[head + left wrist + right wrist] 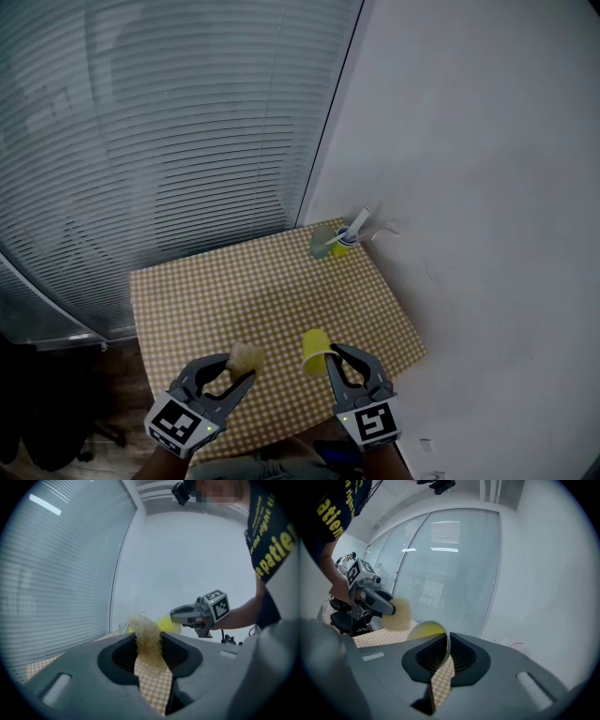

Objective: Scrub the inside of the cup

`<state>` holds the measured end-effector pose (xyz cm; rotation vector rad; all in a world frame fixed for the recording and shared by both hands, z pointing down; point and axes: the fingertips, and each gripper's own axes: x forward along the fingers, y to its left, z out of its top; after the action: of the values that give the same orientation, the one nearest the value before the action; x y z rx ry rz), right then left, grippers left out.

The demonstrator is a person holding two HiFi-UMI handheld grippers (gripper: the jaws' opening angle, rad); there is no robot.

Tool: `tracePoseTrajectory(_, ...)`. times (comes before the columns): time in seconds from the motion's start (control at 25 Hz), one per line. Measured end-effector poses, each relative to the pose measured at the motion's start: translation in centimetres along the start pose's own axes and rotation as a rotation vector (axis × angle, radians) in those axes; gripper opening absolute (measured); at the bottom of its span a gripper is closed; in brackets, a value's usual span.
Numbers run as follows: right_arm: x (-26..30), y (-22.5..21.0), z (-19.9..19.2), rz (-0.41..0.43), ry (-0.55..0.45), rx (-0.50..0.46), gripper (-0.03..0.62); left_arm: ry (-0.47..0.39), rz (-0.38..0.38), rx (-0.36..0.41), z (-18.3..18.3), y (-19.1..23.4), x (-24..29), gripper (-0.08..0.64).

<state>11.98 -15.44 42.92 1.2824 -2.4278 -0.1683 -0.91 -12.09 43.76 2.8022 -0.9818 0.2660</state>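
Note:
My left gripper (pixel 239 367) is shut on a beige fibrous scrubber (pixel 246 355), which stands up between its jaws (pixel 147 637). The right gripper (pixel 330 361) is shut on the wall of a yellow cup (pixel 315 351), with the rim pinched thin between the pads (pixel 427 631). Both are held above the near edge of the checkered table (pixel 253 291), a short gap apart. The cup (pixel 168 624) lies tilted, its mouth turned toward the scrubber (pixel 398 613). Scrubber and cup do not touch.
A greenish glass (pixel 323 242) holding a white tube-like item and something yellow stands at the table's far corner by the white wall (pixel 487 187). Slatted blinds (pixel 169 122) run behind the table's left side. A dark chair base (pixel 56 441) sits on the floor at lower left.

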Motion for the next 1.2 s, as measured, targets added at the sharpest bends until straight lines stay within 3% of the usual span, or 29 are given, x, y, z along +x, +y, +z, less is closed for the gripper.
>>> tracePoseTrajectory(0.2, 0.1, 0.1, -1.0, 0.008, 0.039, 0.025, 0.026, -0.014, 0.020, 0.019, -0.3, 0.1, 0.1, 0.137)
tracePoseTrajectory(0.6, 0.6, -0.5, -3.4, 0.013, 0.101, 0.219, 0.026, -0.038, 0.068, 0.047, -1.5, 1.2, -0.3, 0.137)
tracePoseTrajectory(0.88, 0.5, -0.3, -3.8, 0.042, 0.080, 0.315, 0.026, -0.127, 0.076, 0.114, 0.1, 0.7, -0.9, 0.137)
tracePoseTrajectory(1.2, 0.7, -0.4, -3.7, 0.090, 0.065, 0.510, 0.026, -0.157, 0.104, 0.116, 0.6, 1.2, -1.2, 0.137)
